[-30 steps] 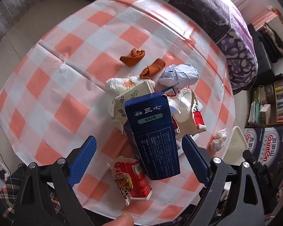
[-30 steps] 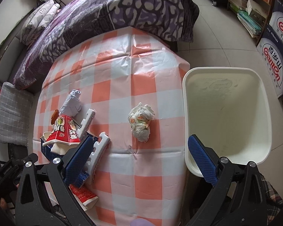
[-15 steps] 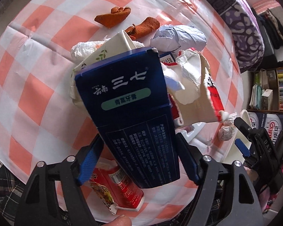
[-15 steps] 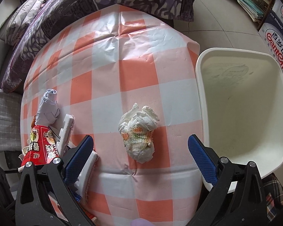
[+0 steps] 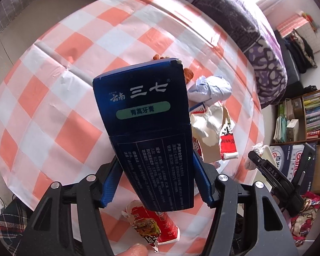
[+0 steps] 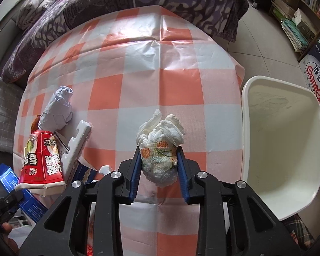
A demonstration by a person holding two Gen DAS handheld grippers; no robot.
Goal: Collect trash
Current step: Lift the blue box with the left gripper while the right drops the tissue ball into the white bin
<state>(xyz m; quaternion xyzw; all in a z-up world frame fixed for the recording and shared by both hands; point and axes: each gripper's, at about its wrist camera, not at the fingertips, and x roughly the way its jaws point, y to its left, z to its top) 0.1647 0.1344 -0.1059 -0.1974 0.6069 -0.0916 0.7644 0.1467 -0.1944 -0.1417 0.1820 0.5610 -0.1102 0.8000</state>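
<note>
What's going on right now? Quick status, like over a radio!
Left gripper shut on blue toothpaste box. Right gripper shut on crumpled tissue wad. White bin beside table, open; nothing blocking.

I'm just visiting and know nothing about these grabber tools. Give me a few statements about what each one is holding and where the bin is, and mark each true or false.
1. The left gripper is shut on a dark blue toothpaste box. True.
2. The right gripper is open, holding nothing. False: its fingers clamp a crumpled tissue wad.
3. The white bin stands past the table's right edge. True.
4. The bin is full of trash. False: what shows of its inside is bare.
5. A red wrapper lies on the checked tablecloth. True.
</note>
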